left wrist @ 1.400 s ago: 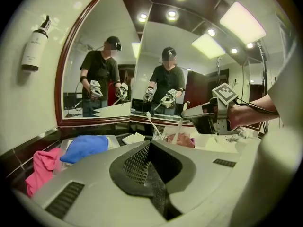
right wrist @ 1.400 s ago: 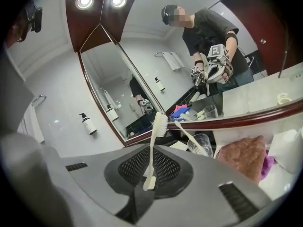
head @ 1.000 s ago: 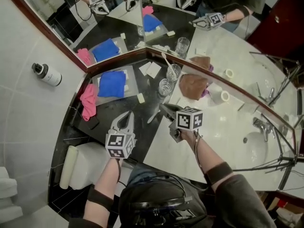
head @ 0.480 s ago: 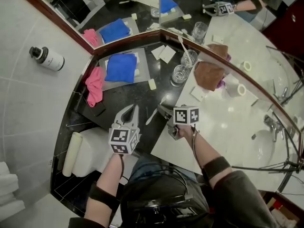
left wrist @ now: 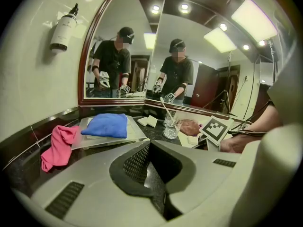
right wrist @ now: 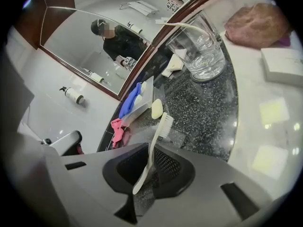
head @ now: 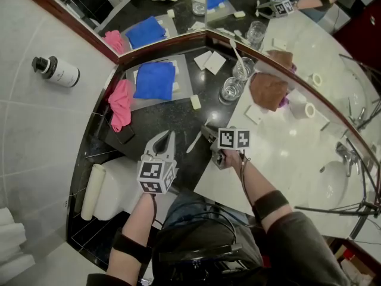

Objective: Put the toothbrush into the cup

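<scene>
Since the toothbrush (right wrist: 158, 134) is a thin stick of pale plastic with a small bristled head, it looks light and fairly stiff. It also looks smooth enough to twist or slip in a loose pinch. It lies flat on the dark speckled stone of the counter (head: 178, 115), near the front edge and just beside the seam with the pale marble part.

The right gripper (head: 206, 131) straddles the handle, with the bristled head at the far end. Its jaws have just been opening and stand apart with the handle between them, the pads not pressing on it. A hold on the middle of the handle, well behind the bristles, should keep it balanced. Because it lies low on hard stone, the jaw tips likely need to come right down to the surface.

The cup (head: 230, 90) is a clear, thick-walled glass tumbler standing toward the back edge, near the corner where the mirrors meet. It is hard and breakable, and could tip if knocked at the rim. A second glass (head: 241, 71) just behind it holds a white brush. The left gripper (head: 166, 137) hangs closed and empty near the front edge.
</scene>
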